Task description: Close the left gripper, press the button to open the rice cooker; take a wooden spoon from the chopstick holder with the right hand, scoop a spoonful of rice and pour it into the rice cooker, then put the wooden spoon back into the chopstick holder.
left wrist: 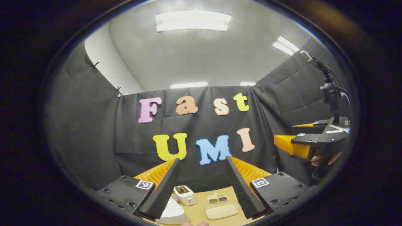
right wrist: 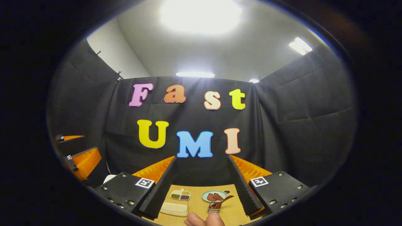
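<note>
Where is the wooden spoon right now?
In the right gripper view, the wooden spoon stands in the chopstick holder on the table, just in front of the small plate.

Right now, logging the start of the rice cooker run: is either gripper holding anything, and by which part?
Nothing is held. The left gripper and right gripper both stand open with empty gaps, raised above the table.

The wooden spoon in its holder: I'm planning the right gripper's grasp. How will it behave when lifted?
The wooden spoon looks rigid and probably light. It leans at a slant in the small holder, so that may tip if pulled sideways. Its glossy handle might slip.
</note>
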`<state>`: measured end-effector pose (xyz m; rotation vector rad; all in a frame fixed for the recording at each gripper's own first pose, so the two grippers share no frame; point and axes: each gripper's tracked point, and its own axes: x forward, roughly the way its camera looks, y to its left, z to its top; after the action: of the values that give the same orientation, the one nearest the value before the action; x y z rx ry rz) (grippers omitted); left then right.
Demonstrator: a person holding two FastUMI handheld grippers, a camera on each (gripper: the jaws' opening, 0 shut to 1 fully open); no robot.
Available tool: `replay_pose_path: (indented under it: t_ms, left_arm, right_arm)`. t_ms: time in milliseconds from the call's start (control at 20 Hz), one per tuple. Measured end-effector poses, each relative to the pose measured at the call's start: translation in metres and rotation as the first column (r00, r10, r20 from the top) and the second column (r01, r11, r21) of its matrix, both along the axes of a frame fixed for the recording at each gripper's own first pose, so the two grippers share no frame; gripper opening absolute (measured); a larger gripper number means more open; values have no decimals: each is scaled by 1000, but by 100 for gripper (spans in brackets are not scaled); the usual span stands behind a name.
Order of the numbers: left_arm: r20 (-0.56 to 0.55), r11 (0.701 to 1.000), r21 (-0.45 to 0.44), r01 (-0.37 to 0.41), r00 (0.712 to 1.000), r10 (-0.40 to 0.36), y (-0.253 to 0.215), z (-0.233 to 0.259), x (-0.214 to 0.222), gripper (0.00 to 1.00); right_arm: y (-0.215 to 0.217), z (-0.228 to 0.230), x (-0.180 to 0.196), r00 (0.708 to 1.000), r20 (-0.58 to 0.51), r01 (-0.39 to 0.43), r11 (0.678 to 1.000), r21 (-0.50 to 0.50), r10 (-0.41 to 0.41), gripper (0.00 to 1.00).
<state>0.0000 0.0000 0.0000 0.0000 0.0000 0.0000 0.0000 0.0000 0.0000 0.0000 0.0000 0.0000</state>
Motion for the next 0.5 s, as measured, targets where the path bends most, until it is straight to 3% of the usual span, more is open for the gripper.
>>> replay_pose_path:
  t_ms: [500]
  left_arm:
    - [-6, 999, -14, -43, 999, 43, 26, -5, -17, 100]
  right_arm:
    - [11, 7, 0, 1000, -3, -16, 999, 35, 16, 95]
